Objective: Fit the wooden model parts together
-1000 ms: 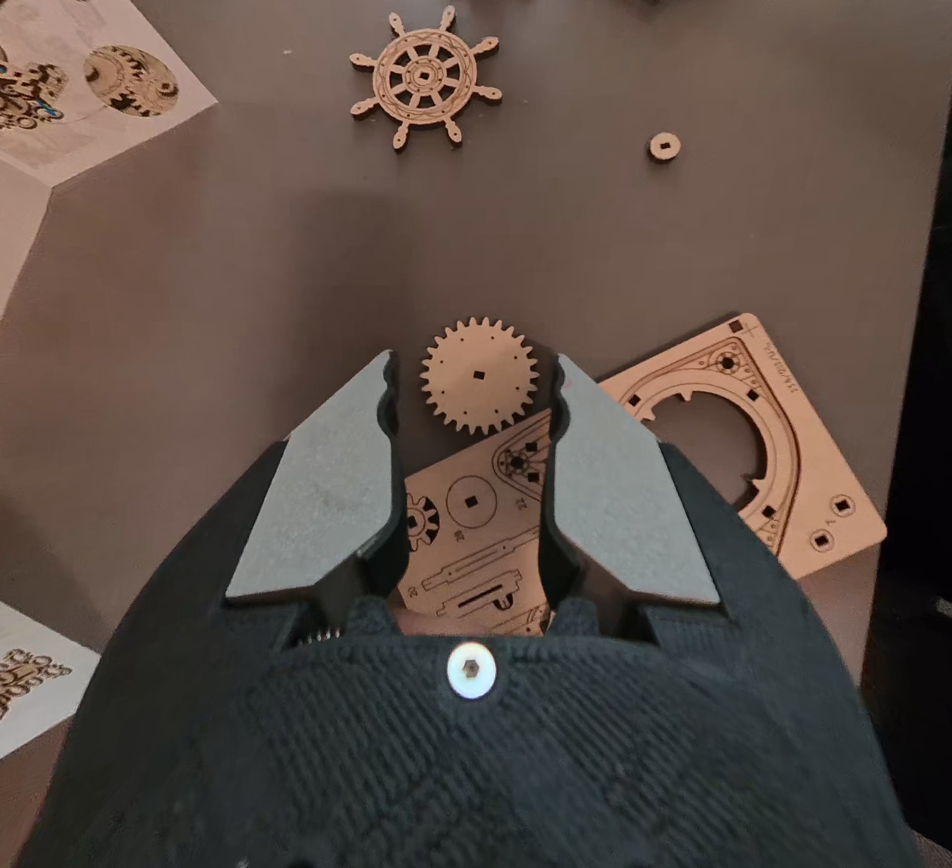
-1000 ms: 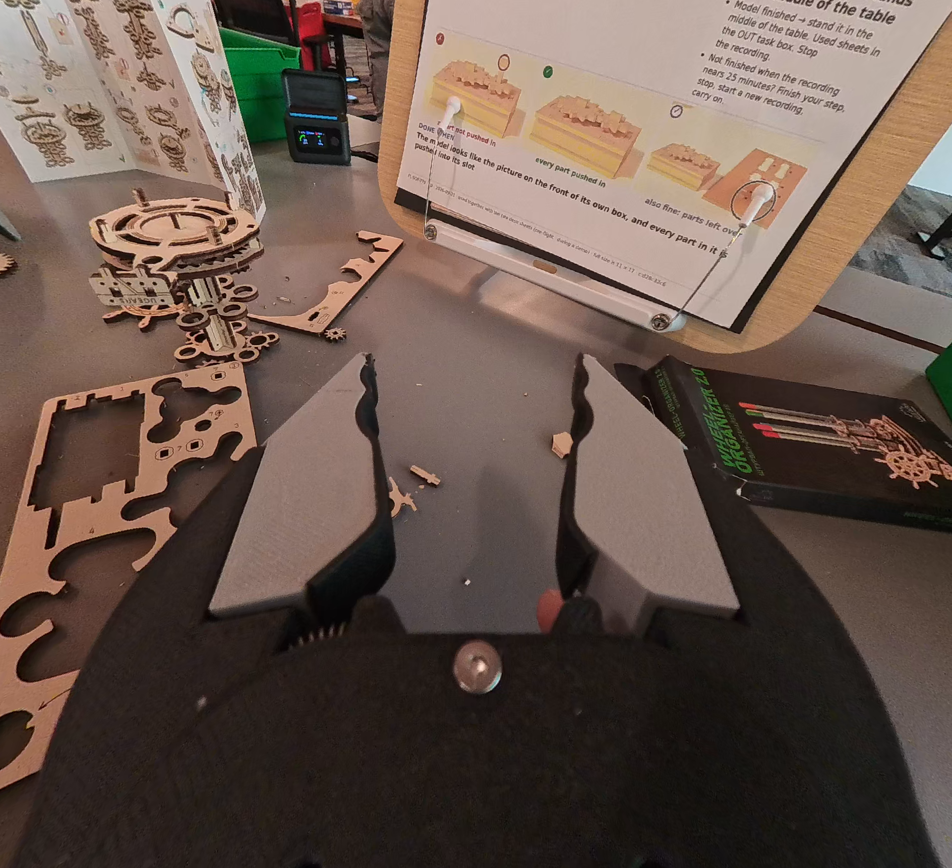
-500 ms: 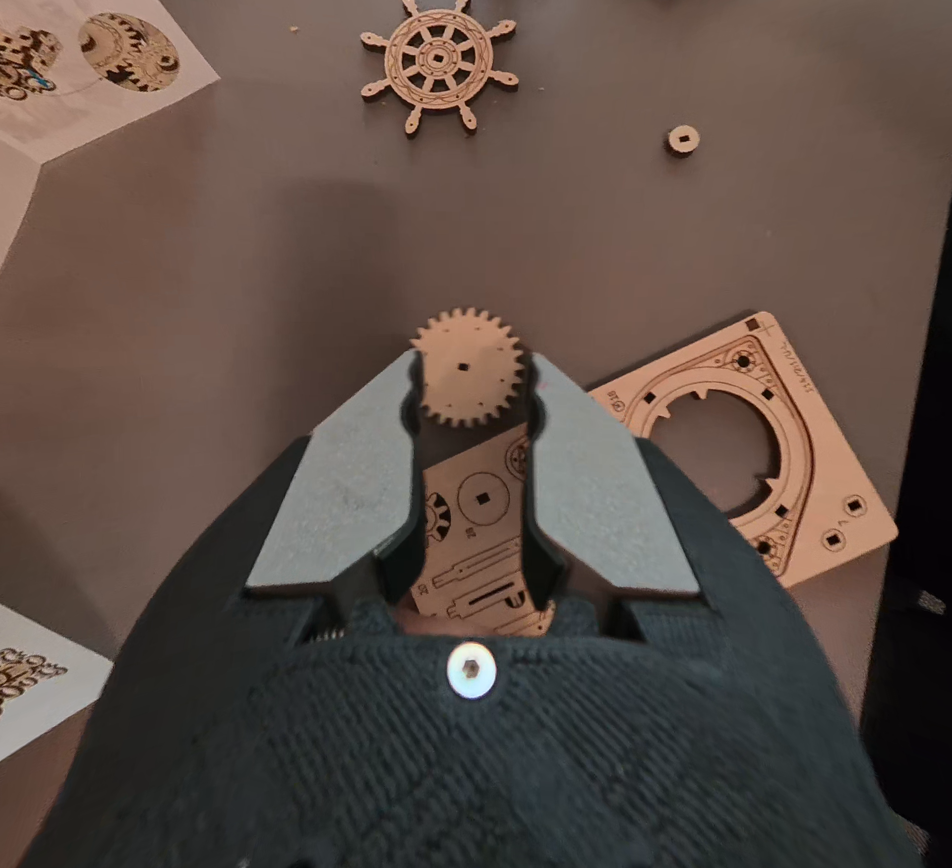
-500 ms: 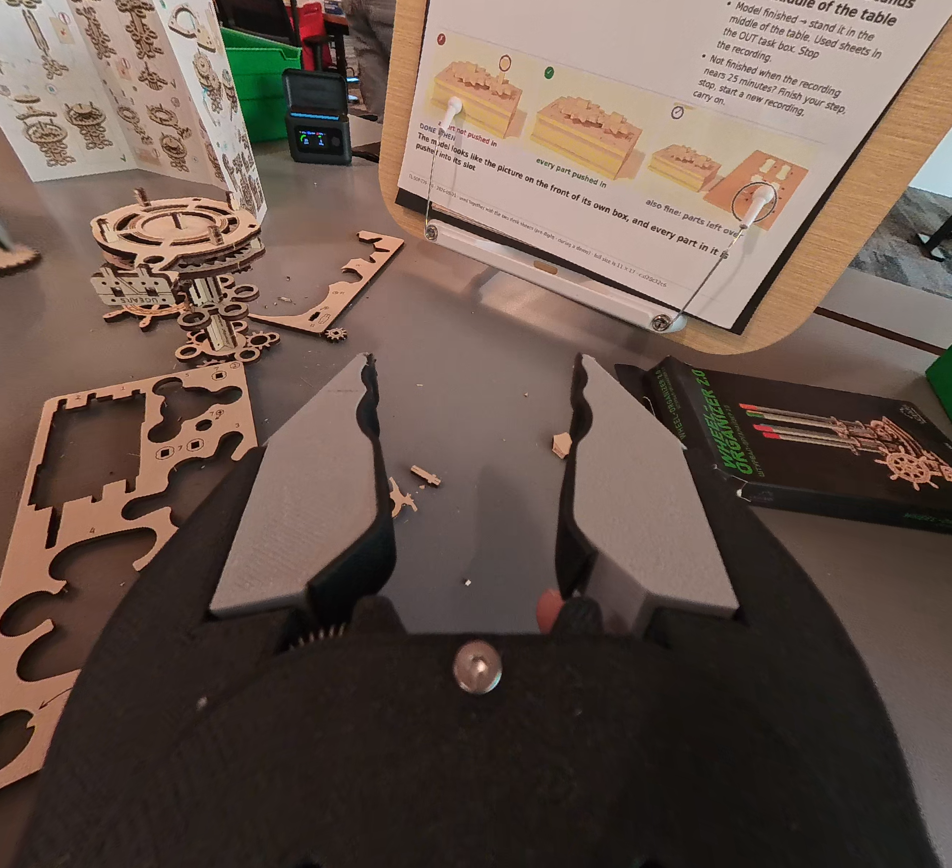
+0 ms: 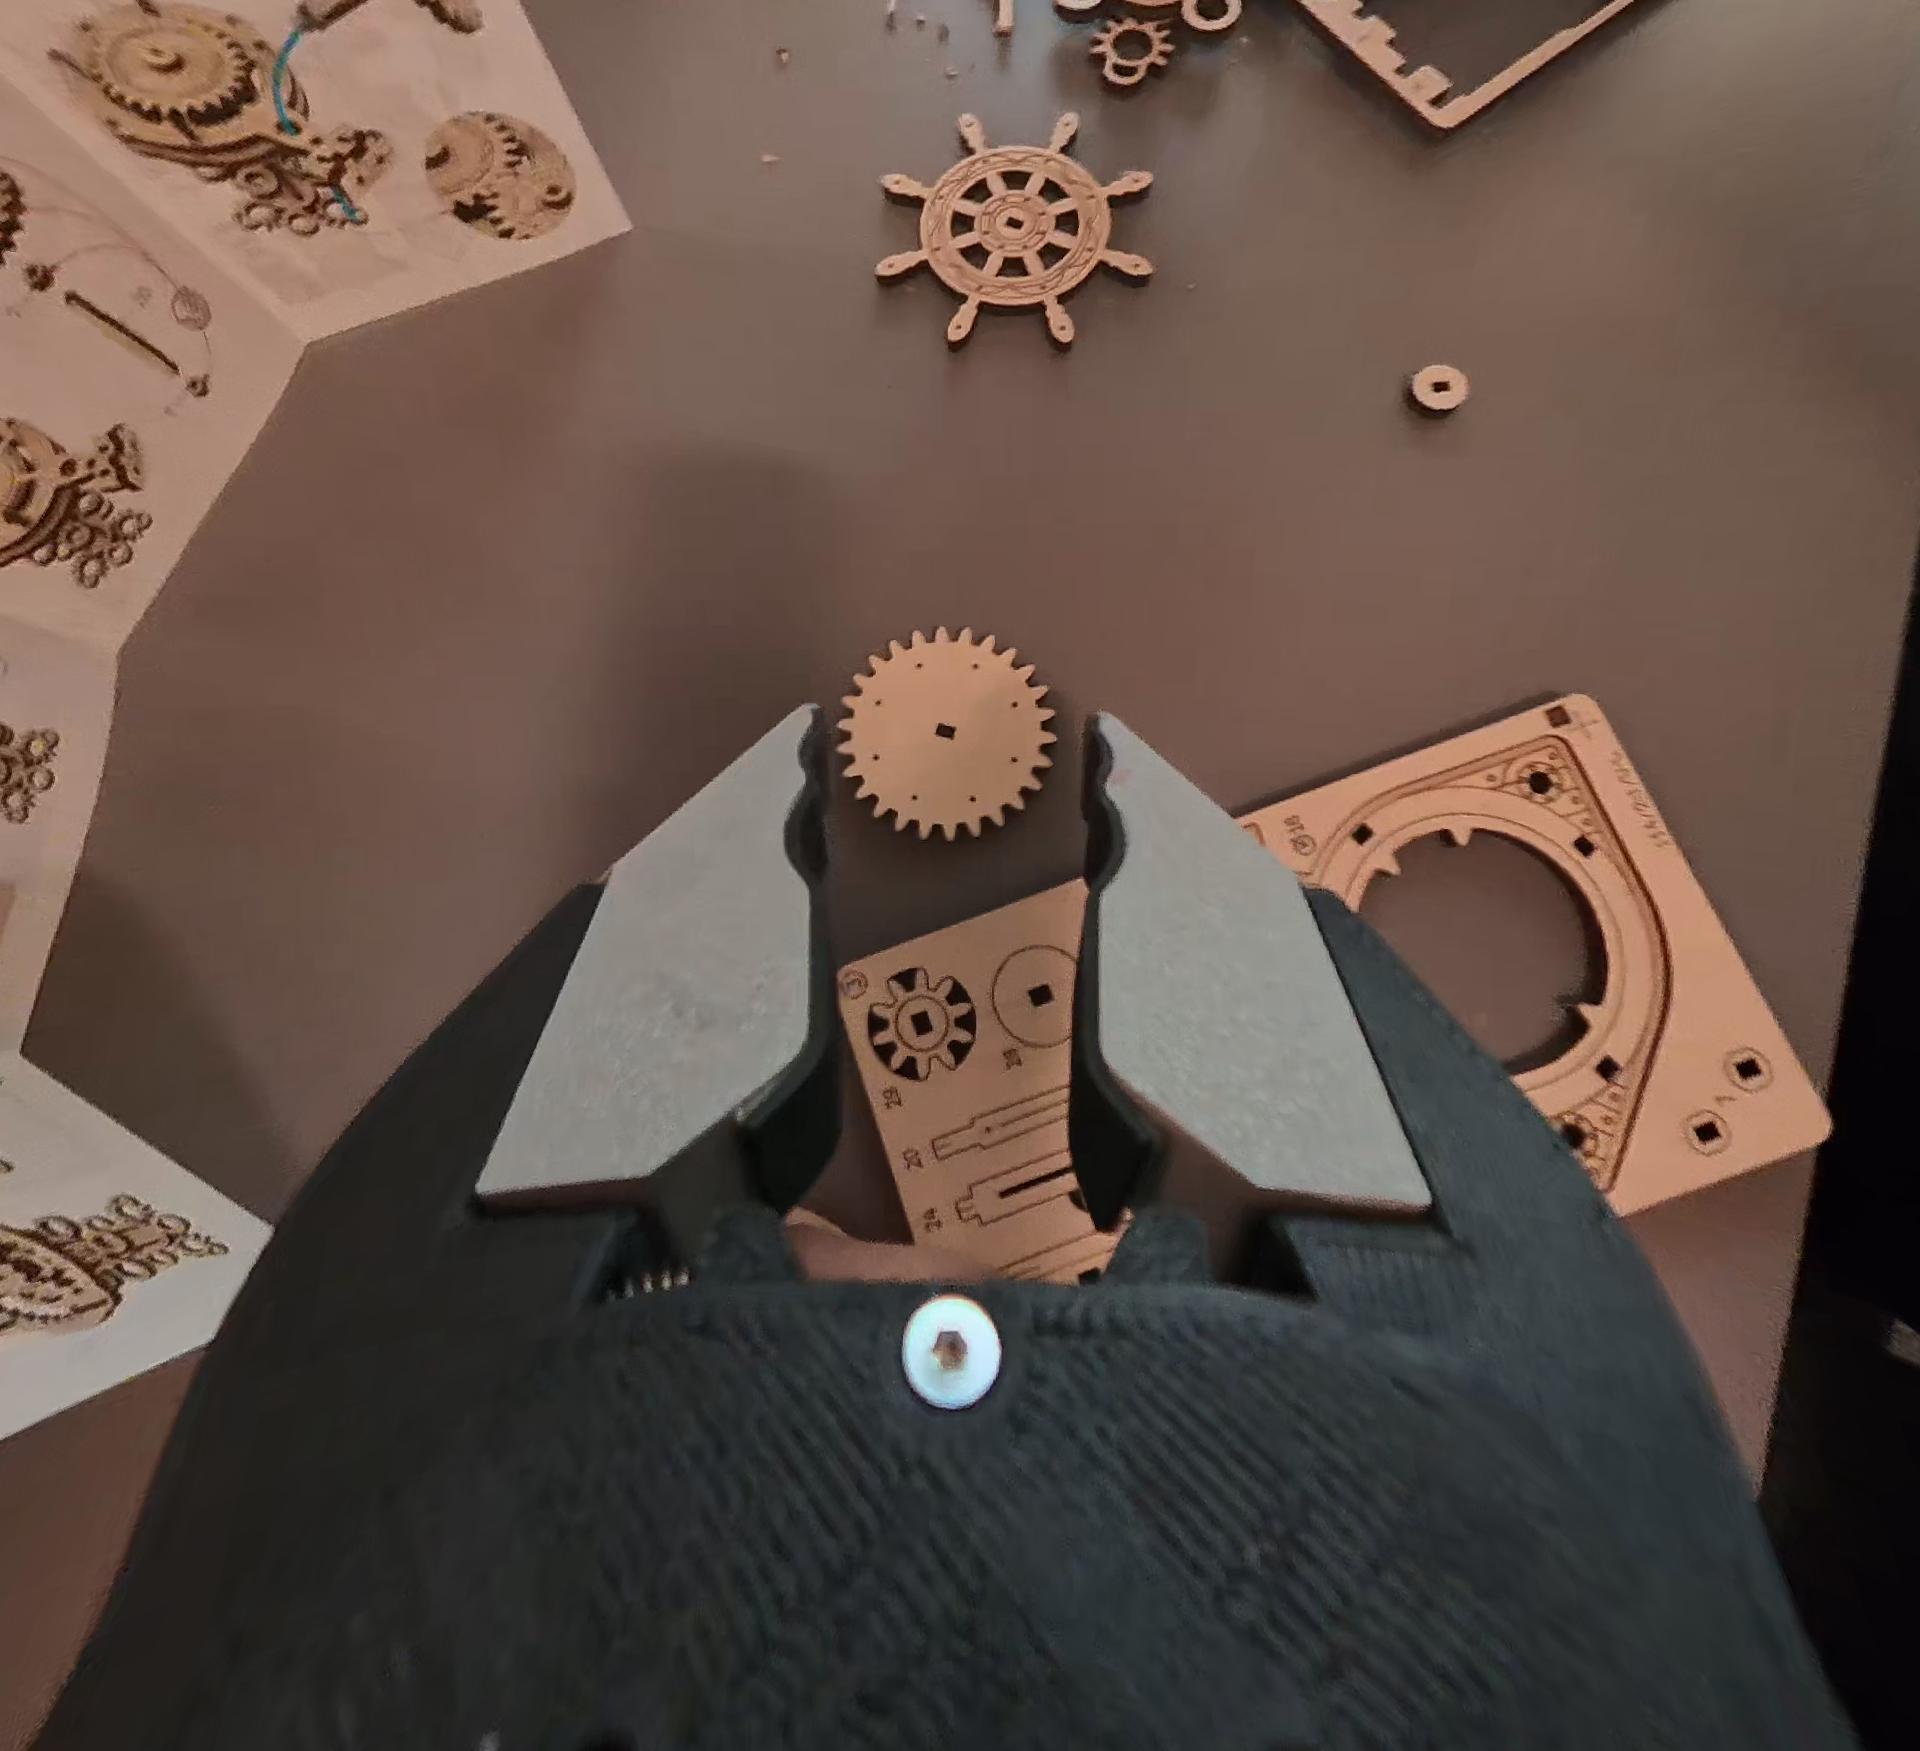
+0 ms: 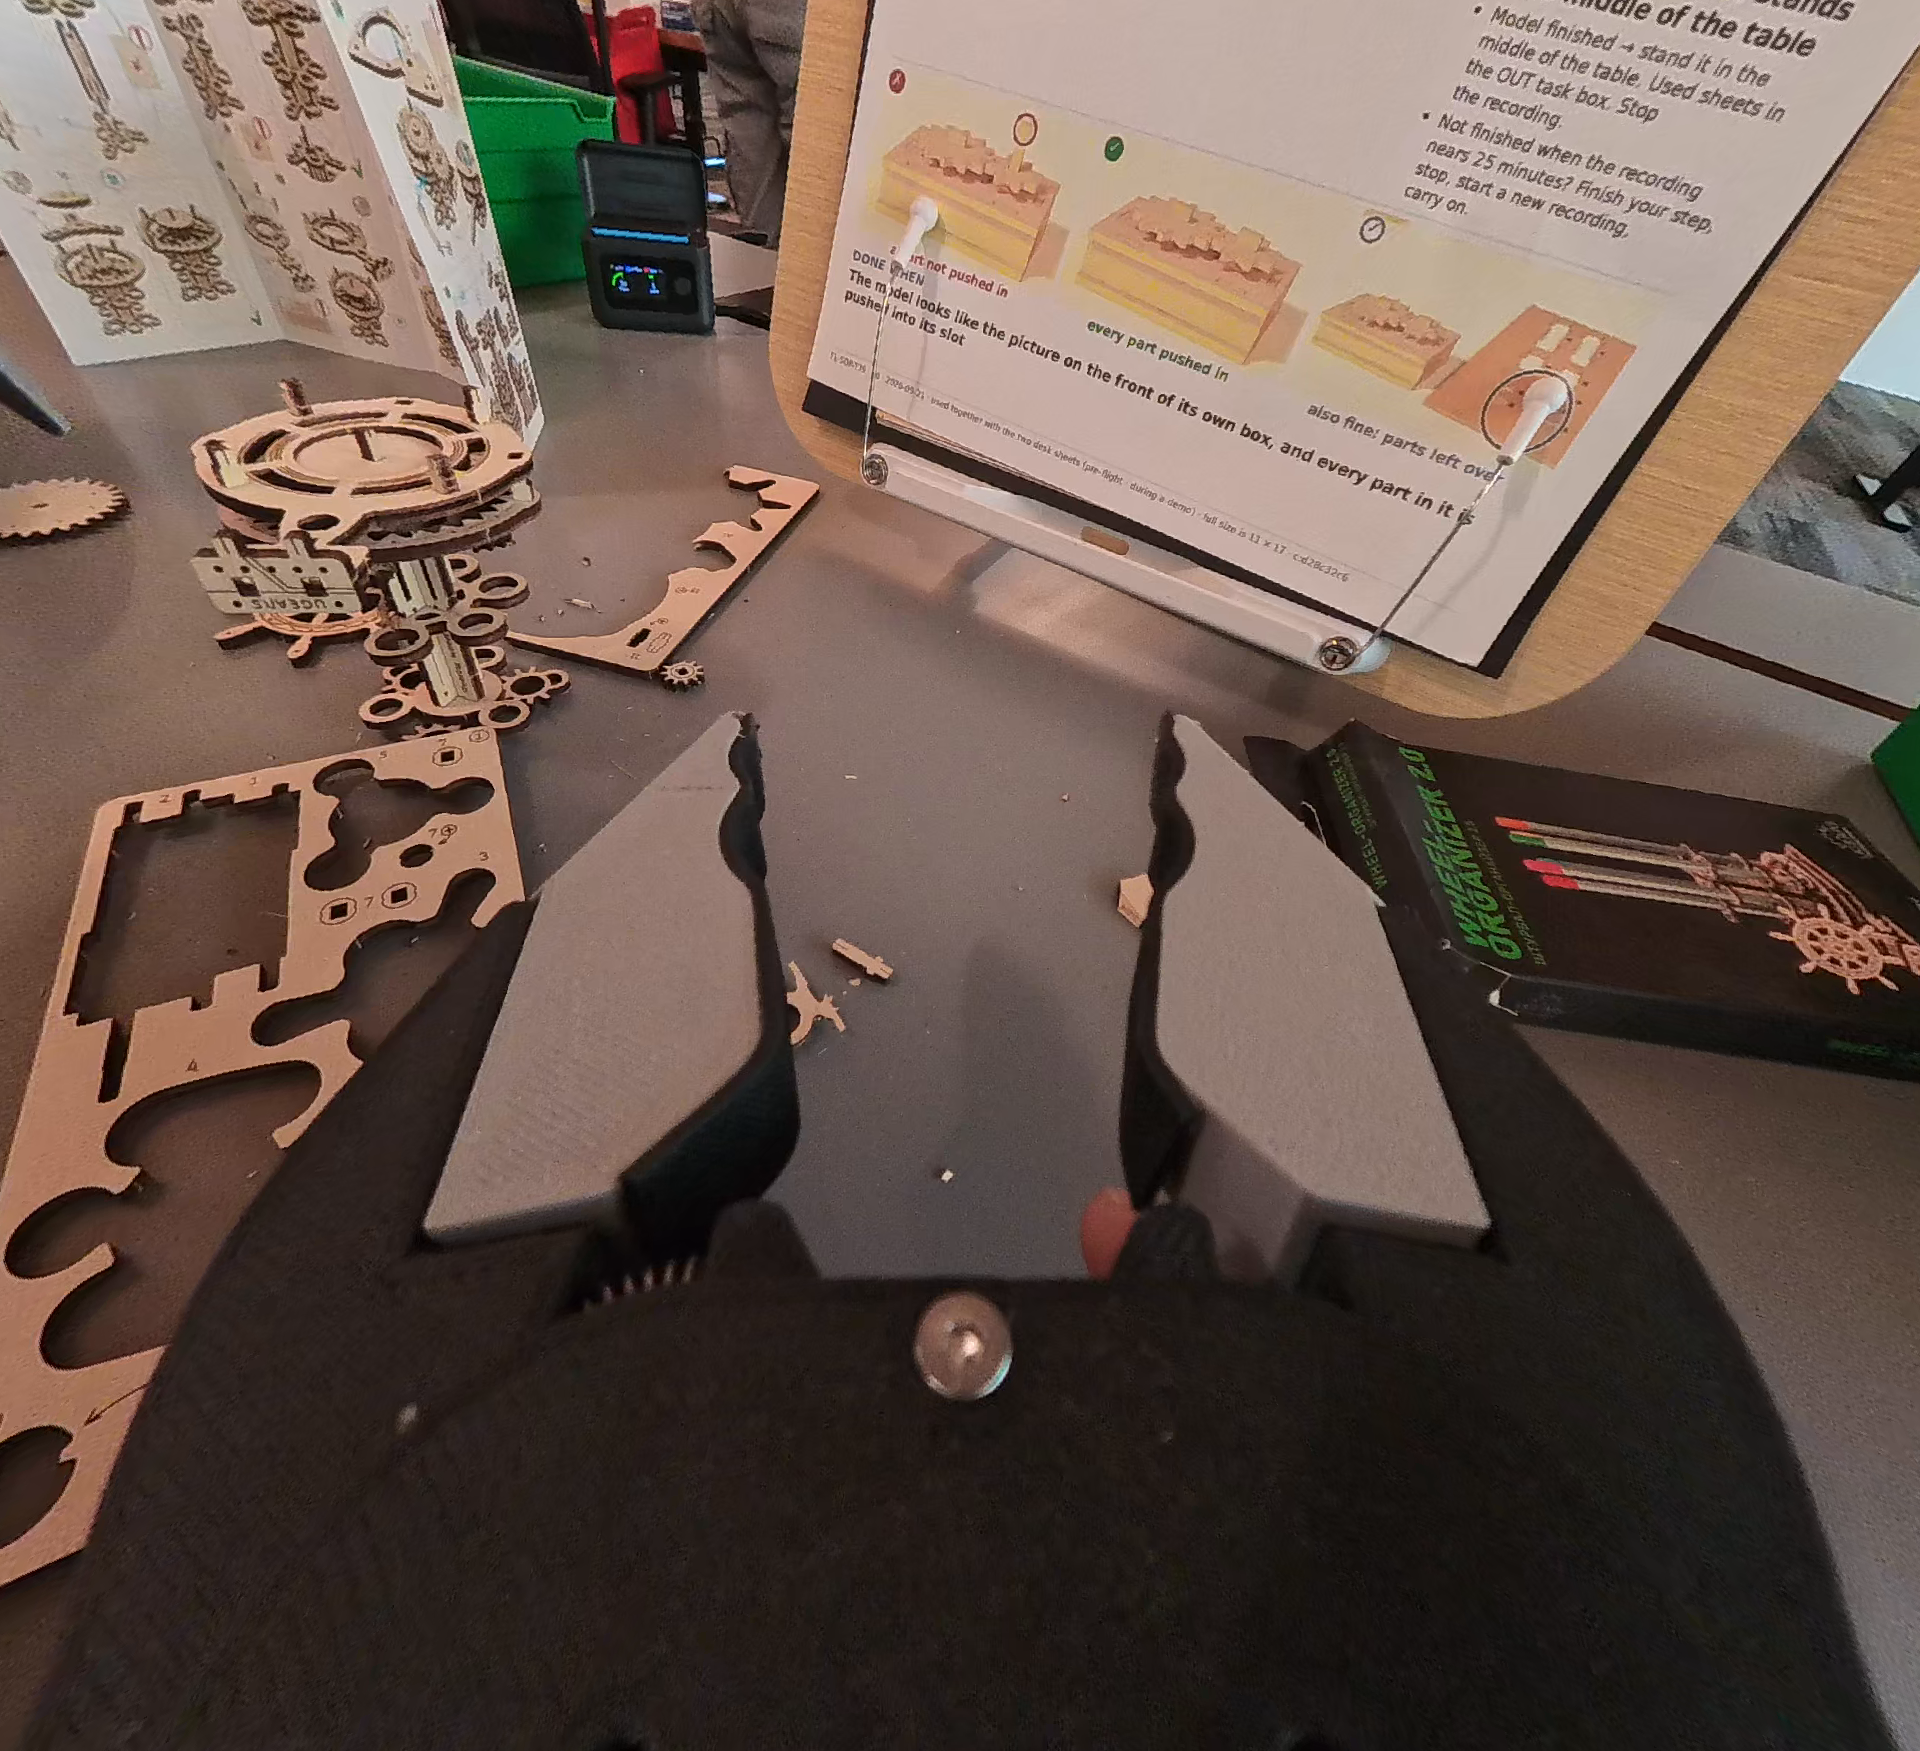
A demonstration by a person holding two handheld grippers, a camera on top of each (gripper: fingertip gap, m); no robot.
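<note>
Here the left gripper [image 5: 948, 771] hangs with jaws spread around the toothed gear [image 5: 947, 733], not touching it, mid-frame on the table [image 5: 520, 506]. Only the right view shows the half-built model [image 6: 364, 496], upper left; the right gripper [image 6: 956, 766] gapes empty

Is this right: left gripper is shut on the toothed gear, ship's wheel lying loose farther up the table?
Not quite. In the left wrist view the left gripper is open: the toothed gear lies flat between its fingers with gaps on both sides. The ship's wheel does lie loose farther up.
</note>
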